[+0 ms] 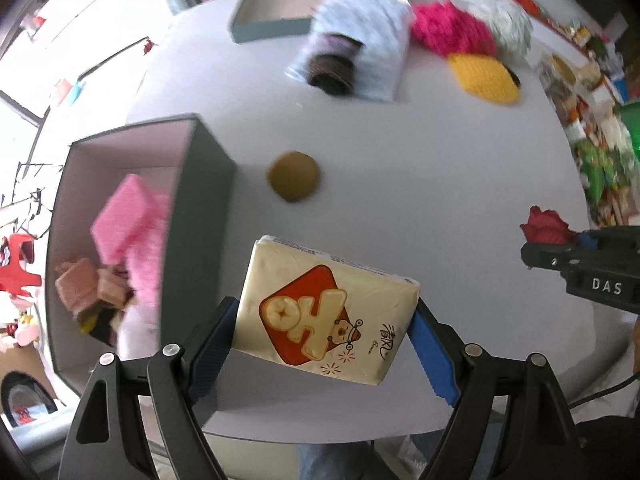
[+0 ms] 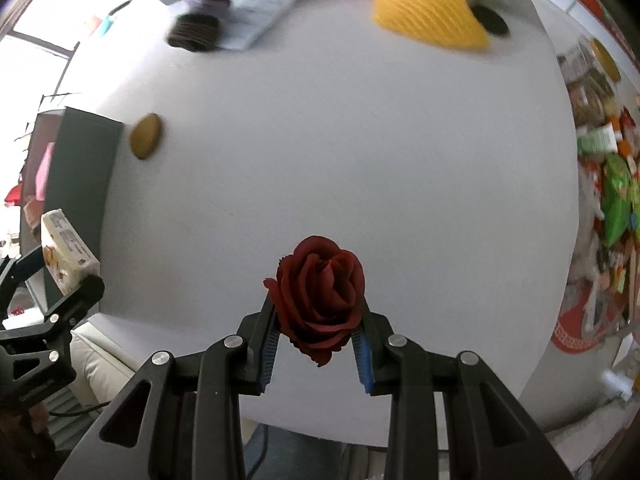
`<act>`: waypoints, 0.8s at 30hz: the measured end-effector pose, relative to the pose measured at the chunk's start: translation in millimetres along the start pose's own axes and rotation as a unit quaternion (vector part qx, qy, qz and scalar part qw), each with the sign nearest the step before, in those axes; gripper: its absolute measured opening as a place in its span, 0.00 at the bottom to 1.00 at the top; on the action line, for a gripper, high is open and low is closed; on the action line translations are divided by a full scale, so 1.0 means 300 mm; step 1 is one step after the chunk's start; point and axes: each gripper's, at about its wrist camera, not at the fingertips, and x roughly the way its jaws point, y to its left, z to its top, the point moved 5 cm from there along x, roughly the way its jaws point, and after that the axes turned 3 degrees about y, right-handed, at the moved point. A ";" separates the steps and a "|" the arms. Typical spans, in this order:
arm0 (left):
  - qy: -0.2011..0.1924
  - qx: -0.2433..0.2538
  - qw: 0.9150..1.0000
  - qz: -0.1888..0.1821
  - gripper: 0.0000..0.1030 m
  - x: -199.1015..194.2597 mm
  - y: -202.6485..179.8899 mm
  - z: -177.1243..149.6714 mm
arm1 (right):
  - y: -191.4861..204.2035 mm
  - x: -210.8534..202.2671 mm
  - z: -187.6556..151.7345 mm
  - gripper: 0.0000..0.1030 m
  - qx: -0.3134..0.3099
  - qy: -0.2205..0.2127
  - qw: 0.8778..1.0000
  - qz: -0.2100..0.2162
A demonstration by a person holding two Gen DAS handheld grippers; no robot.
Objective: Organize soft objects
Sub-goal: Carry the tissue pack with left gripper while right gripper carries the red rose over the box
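Both hand-held grippers are loaded, above the white table (image 2: pixel 320 128). Left hand-held gripper (image 1: pixel 324 340) clamps a cream tissue pack (image 1: pixel 326 312) between its blue pads, lower centre of the left wrist view, just right of the grey box (image 1: pixel 204 184). Right hand-held gripper (image 2: pixel 318 344) is clenched on a dark red fabric rose (image 2: pixel 322 300), lower centre of its own view. Box at left already holds a pink sponge-like block (image 1: pixel 128 216) and some small tan and dark pieces, too blurred to name. Still loose on the table: olive round pad (image 1: pixel 294 176) near the box, yellow knitted piece (image 1: pixel 484 78), magenta fluffy item (image 1: pixel 448 28), pale fluffy item (image 1: pixel 508 26), bagged dark roll (image 1: pixel 334 68) at top. Judged partway: two items in transit, several left.
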 end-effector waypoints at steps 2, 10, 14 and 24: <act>-0.008 -0.013 1.000 0.001 0.81 -0.003 0.062 -0.025 | 0.041 -0.022 0.025 0.34 -0.008 -0.007 1.000 0.001; -0.041 -0.075 0.996 -0.004 0.81 -0.088 0.284 -0.075 | 0.267 -0.078 0.097 0.34 -0.043 -0.027 0.999 0.007; -0.054 -0.110 0.993 -0.001 0.81 -0.117 0.408 -0.109 | 0.408 -0.104 0.109 0.34 -0.066 -0.036 0.997 0.010; -0.065 -0.178 0.982 0.023 0.81 -0.128 0.673 -0.231 | 0.801 -0.154 0.140 0.34 -0.145 -0.048 0.988 0.012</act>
